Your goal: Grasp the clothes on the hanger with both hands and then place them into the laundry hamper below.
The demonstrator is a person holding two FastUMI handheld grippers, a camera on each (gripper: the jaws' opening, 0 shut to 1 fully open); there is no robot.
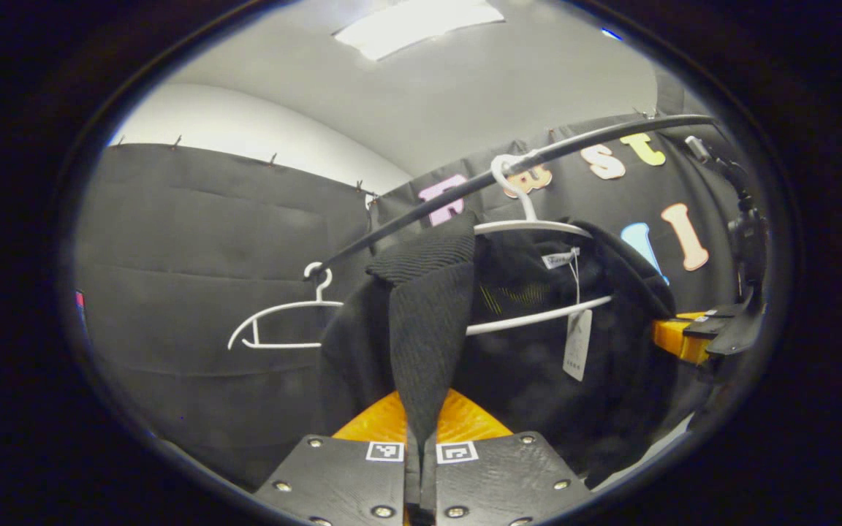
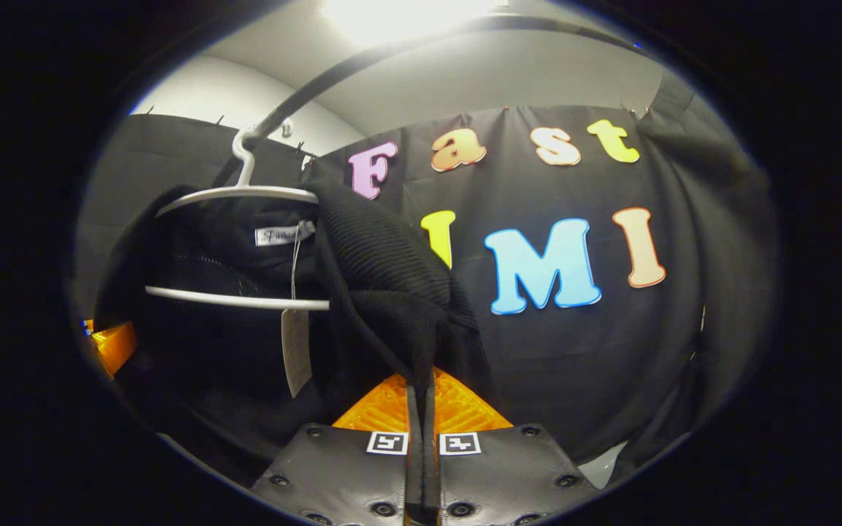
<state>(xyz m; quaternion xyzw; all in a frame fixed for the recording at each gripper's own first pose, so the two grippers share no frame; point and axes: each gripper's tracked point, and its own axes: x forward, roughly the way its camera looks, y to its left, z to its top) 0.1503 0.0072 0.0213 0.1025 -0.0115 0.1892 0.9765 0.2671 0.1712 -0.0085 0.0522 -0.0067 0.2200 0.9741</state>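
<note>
Both grasps look made: the left gripper (image 1: 419, 431) and right gripper (image 2: 421, 420) each pinch a fold of the black knit garment (image 1: 428, 329), which hangs on the white hanger (image 1: 531, 226) under the rail (image 1: 465, 186). Next, judging by this: lift it off the hanger, then lower.

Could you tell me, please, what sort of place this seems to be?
Probably a cloth-walled recording booth set up as a clothes-drying corner: a black rail carries white hangers, one bare, one bearing a black garment, with black cloth walls behind.
</note>
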